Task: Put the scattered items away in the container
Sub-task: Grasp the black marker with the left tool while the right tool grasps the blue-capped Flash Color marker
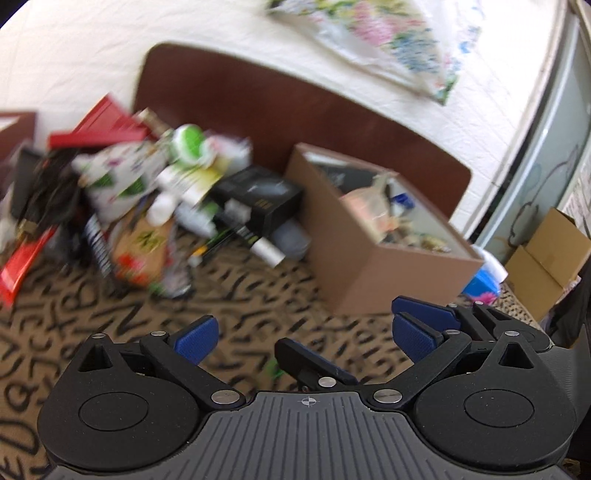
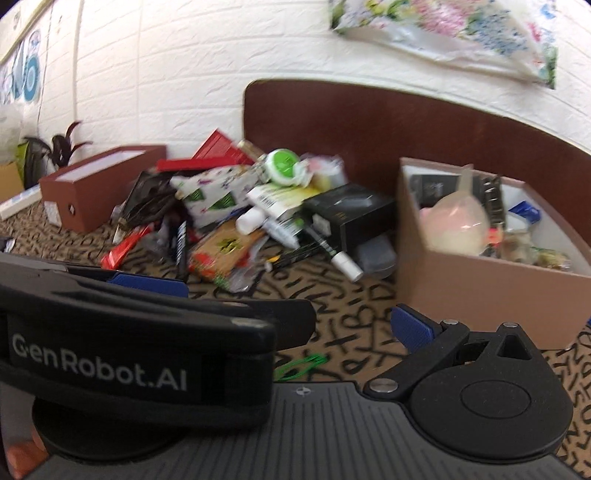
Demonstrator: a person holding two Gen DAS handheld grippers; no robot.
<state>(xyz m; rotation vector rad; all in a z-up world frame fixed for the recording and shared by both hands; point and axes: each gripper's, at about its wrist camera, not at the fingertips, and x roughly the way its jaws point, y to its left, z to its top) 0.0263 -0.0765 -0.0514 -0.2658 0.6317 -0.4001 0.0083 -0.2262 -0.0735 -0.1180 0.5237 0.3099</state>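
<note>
Bare cloth (image 1: 229,317) before box (image 1: 354,258)

A white wall (image 2: 177,74) with a brick-like relief fills the back; a floral cloth (image 2: 461,33) hangs high on it, one corner drooping; a dark brown curved panel (image 2: 369,122) (perhaps a headboard, hard to tell) stands against the wall; the surface below is a tan covering (image 1: 258,295) printed with black letters; a dark-leaved plant (image 2: 62,147) sits far left; a plain cardboard carton (image 1: 546,258) stands at the right edge beside a pale door-like panel (image 1: 546,155); light is soft and even.
</note>
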